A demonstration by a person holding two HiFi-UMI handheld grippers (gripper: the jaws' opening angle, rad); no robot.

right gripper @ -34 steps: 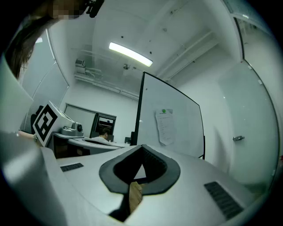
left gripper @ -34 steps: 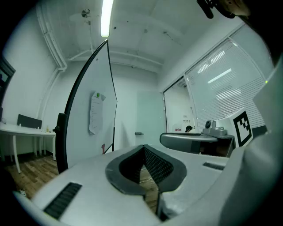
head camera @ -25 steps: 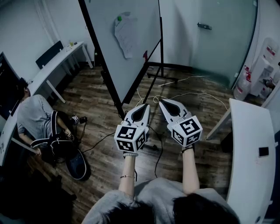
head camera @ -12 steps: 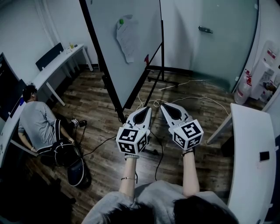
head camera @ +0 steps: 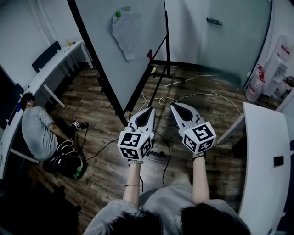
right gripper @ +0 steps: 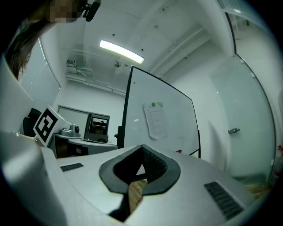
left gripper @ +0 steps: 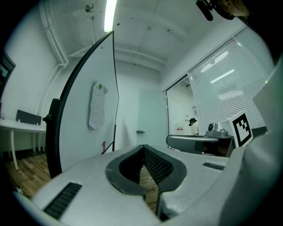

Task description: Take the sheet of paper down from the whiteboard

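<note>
A white sheet of paper (head camera: 124,36) hangs on the whiteboard (head camera: 138,69), pinned at its top by a green magnet (head camera: 118,14). The same paper (left gripper: 97,106) shows in the left gripper view and the paper (right gripper: 155,121) in the right gripper view, well ahead of both jaws. My left gripper (head camera: 148,111) and right gripper (head camera: 176,106) are held side by side over the floor, short of the board. Both are shut with nothing between their tips.
A person (head camera: 39,131) sits on the floor at the left beside a bag (head camera: 71,164). Cables (head camera: 183,98) run across the wood floor by the board's stand. White desks stand at the left (head camera: 50,69) and right (head camera: 266,160). A glass door (head camera: 229,41) is behind.
The view has shifted toward the whiteboard, and both grippers moved a little forward with it. The seated person's posture changed. Both jaws stayed shut.
</note>
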